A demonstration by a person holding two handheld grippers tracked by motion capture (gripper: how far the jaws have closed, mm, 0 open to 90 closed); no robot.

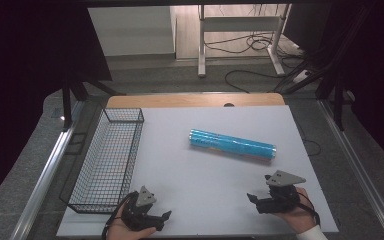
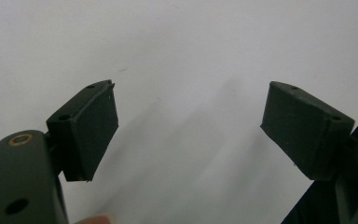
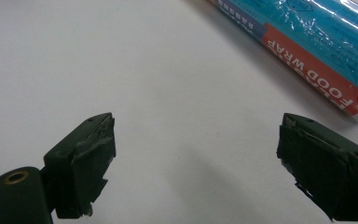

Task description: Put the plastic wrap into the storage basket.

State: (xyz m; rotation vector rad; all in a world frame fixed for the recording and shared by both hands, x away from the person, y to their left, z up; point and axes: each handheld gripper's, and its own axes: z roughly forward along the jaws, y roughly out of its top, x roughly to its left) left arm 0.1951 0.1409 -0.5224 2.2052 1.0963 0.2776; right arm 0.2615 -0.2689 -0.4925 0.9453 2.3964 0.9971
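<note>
Room: I see a dim space past the table; a pale desk frame (image 1: 240, 37) stands on a wood floor at the back, loose cables (image 1: 252, 45) curl under it, and dark drapes hang at both sides, I judge to keep stray light off the work.
Table: a white sheet (image 1: 180, 165) covers the top and leaves a wooden strip (image 1: 195, 100) bare at the far edge; metal rails (image 1: 50, 165) run along both sides. The plain white, I judge, is there so things stand out to the cameras.
Wire basket: a long black mesh basket (image 1: 107, 160) sits along the left edge of the sheet, open side up, with nothing in it that I can make out. I take it as the likely drop place, set within reach of my left side.
Food wrap roll: the blue roll (image 1: 232, 143) lies on its side, right of centre and well apart from the basket, slanted across the sheet. In the right gripper view its red end reads "FOOD WRAP".
Right gripper: my right gripper (image 1: 254, 199) rests low at the near edge, jaws spread wide and holding nothing, aimed toward the roll's near end, so I judge the reach starts here.
Left gripper: my left gripper (image 1: 166, 216) sits near the basket's near corner, jaws spread apart over bare white, waiting.
</note>
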